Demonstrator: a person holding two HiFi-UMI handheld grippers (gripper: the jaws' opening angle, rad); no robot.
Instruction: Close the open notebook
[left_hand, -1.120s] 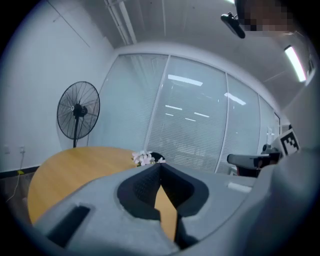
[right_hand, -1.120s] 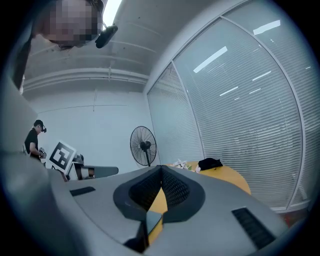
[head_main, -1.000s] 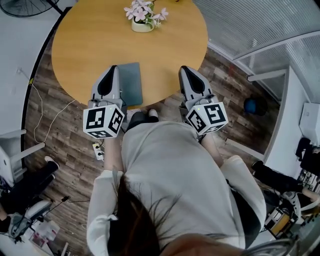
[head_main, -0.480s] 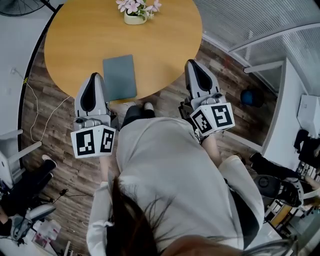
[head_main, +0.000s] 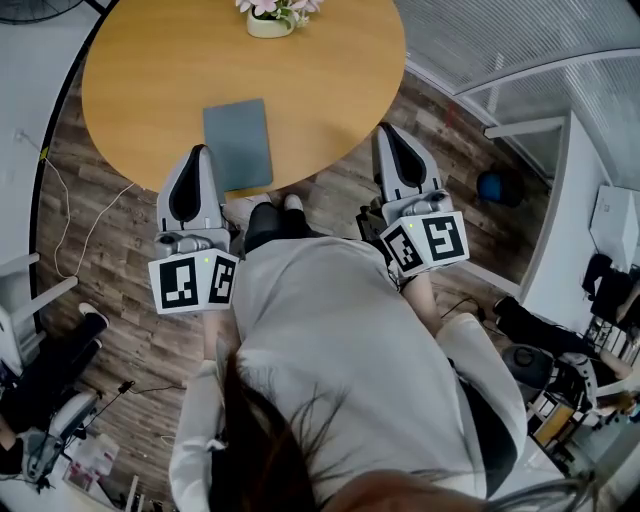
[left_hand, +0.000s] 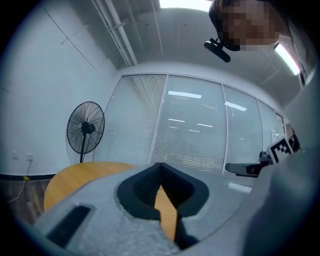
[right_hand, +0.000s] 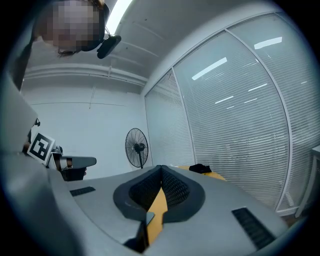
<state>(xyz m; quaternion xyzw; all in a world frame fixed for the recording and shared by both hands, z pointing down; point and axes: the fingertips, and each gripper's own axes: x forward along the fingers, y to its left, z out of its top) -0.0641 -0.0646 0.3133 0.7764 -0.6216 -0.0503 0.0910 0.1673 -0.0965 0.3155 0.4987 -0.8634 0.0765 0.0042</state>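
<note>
Currently we list:

- **Notebook** (head_main: 238, 143): grey, cover down, flat on the round desk (head_main: 140, 70). Its near end lies close to the desk's rim.
- **Left gripper** (head_main: 197, 152): clenched, with nothing in it. Its tip is just over the rim, beside the notebook's near corner.
- **Right gripper** (head_main: 386, 130): likewise clenched and empty, over the floor just off the rim.
- **Flower pot** (head_main: 268, 22): on the far side, well apart from the notebook.

Risks, as we judge them:

- The notebook sits so near the rim that a careless sweep of the left gripper could nudge it off.
- A springy cover might lift again, since nothing weighs on it.

Change against a second ago: the left gripper then lay further over the desk, alongside the notebook, and the right tip reached over the rim. Now we find both drawn back toward the person.
</note>
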